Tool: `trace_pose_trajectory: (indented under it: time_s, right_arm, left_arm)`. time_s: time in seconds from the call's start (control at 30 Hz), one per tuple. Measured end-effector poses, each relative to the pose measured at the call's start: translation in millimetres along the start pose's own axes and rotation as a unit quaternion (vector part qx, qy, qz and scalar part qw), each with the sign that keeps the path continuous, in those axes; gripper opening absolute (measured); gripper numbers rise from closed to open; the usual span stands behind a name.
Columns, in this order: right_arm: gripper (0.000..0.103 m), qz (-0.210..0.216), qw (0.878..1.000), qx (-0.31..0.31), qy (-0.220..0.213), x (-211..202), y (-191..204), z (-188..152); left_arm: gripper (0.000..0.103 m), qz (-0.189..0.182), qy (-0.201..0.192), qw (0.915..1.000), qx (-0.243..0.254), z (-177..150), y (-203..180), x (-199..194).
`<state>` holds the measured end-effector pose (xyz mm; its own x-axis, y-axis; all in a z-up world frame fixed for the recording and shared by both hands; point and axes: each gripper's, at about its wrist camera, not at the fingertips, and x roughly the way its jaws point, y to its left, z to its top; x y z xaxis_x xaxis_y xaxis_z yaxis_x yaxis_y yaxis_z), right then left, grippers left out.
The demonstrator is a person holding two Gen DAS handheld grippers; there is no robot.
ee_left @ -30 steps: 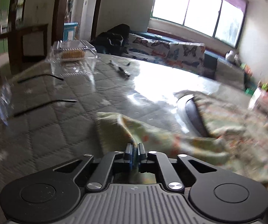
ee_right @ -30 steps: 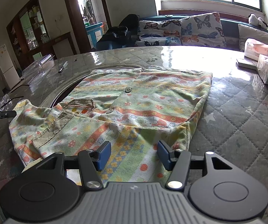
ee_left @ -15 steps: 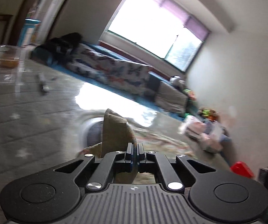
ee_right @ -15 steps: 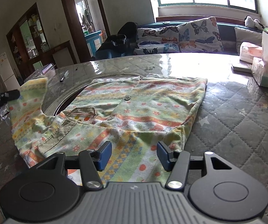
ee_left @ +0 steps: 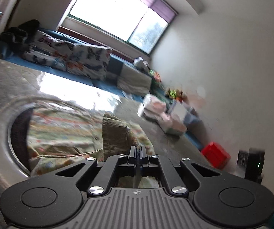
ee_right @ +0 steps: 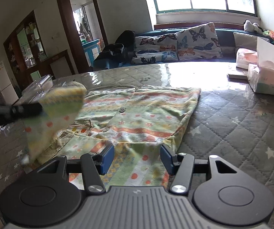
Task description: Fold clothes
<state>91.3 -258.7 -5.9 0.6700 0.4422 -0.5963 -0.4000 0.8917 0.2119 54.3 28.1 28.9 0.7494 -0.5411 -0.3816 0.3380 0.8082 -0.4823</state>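
One sleeve raised higher, L gripper clamped

Finding no readable text, label, brand or number in either view. Showing only blurred, illegible printing on the tissue box near the table's far right edge, and unreadable markings on the paper packs there.

A quilted grey table carries the patterned shirt, 2 tissue packs and, seemingly, a clear box.
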Motion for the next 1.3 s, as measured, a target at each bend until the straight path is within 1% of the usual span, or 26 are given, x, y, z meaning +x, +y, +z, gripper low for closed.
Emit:
trace_pose_trajectory:
  time_s: [0.17,0.2,0.27,0.3,0.33,0.37,0.4,0.43,0.47,0.53,0.57,0.6,0.63,0.7,0.73,0.77,0.8,0.9,0.93,0.97,1.03,1.1,1.2,1.3]
  right_arm:
    - [0.055,-0.01,1.0,0.006,-0.007,-5,-6,1]
    - [0.055,-0.012,1.0,0.007,-0.008,-6,-7,2]
    - [0.055,-0.014,1.0,0.008,-0.011,-7,-8,3]
    - [0.055,-0.014,1.0,0.007,-0.012,-8,-7,4]
    - [0.055,-0.015,1.0,0.005,-0.013,-8,-7,5]
    - [0.055,-0.014,1.0,0.003,-0.014,-9,-5,5]
    - [0.055,-0.013,1.0,-0.002,-0.014,-9,-3,6]
    - [0.055,-0.011,1.0,-0.006,-0.013,-9,0,7]
    - [0.055,-0.008,1.0,-0.012,-0.012,-8,4,8]
    - [0.055,0.0,1.0,-0.022,-0.01,-6,12,9]
    - [0.058,0.004,1.0,-0.028,-0.007,-4,17,9]
    - [0.059,0.008,0.999,-0.034,-0.004,-2,22,9]
    - [0.064,0.012,0.999,-0.042,0.0,1,29,8]
    - [0.064,0.02,0.997,-0.067,0.01,9,45,6]
    - [0.068,0.023,0.997,-0.078,0.014,13,52,4]
    - [0.077,0.025,0.995,-0.091,0.019,17,61,2]
    - [0.079,0.028,0.994,-0.105,0.023,22,70,1]
    - [0.08,0.025,0.99,-0.138,0.027,32,89,-4]
    - [0.082,0.023,0.988,-0.149,0.028,35,96,-6]
    - [0.085,0.017,0.987,-0.158,0.031,38,99,-7]
    - [0.085,0.002,0.984,-0.173,0.037,46,105,-10]
    - [0.085,-0.016,0.984,-0.175,0.036,46,104,-12]
    - [0.085,-0.054,0.985,-0.164,0.019,35,95,-13]
    - [0.085,-0.094,0.985,-0.147,0.004,18,79,-14]
  left_arm:
    - [0.004,0.002,0.034,0.9992,0.021,-16,-10,21]
    - [0.007,0.002,0.04,0.9989,0.024,-19,-12,24]
    - [0.008,0.001,0.049,0.9981,0.038,-24,-17,27]
    - [0.013,0.0,0.053,0.9975,0.046,-27,-20,27]
    - [0.026,0.0,0.056,0.997,0.054,-29,-23,27]
    - [0.033,0.003,0.056,0.9966,0.061,-31,-24,24]
    - [0.041,0.007,0.054,0.9961,0.069,-33,-25,21]
    - [0.047,0.012,0.052,0.9957,0.075,-34,-25,17]
    - [0.048,0.017,0.048,0.9956,0.079,-34,-24,13]
    - [0.06,0.031,0.039,0.9956,0.08,-34,-18,1]
    - [0.063,0.04,0.034,0.9954,0.08,-33,-14,-4]
    - [0.068,0.051,0.028,0.9951,0.08,-33,-10,-10]
    - [0.073,0.062,0.022,0.9945,0.081,-32,-6,-16]
    - [0.077,0.086,0.013,0.9933,0.076,-31,5,-27]
    - [0.079,0.097,0.01,0.9927,0.072,-31,10,-31]
    - [0.079,0.106,0.009,0.992,0.067,-31,15,-34]
    - [0.079,0.117,0.008,0.9911,0.063,-32,20,-37]
    - [0.081,0.145,0.009,0.9879,0.054,-37,32,-42]
    - [0.081,0.151,0.011,0.987,0.055,-39,34,-43]
    - [0.081,0.156,0.013,0.9861,0.055,-41,37,-43]
    - [0.081,0.164,0.017,0.9845,0.061,-45,37,-43]
    - [0.081,0.17,0.019,0.9826,0.073,-48,35,-41]
    - [0.082,0.177,0.02,0.9797,0.092,-49,32,-37]
    - [0.082,0.18,0.023,0.9789,0.094,-49,33,-36]
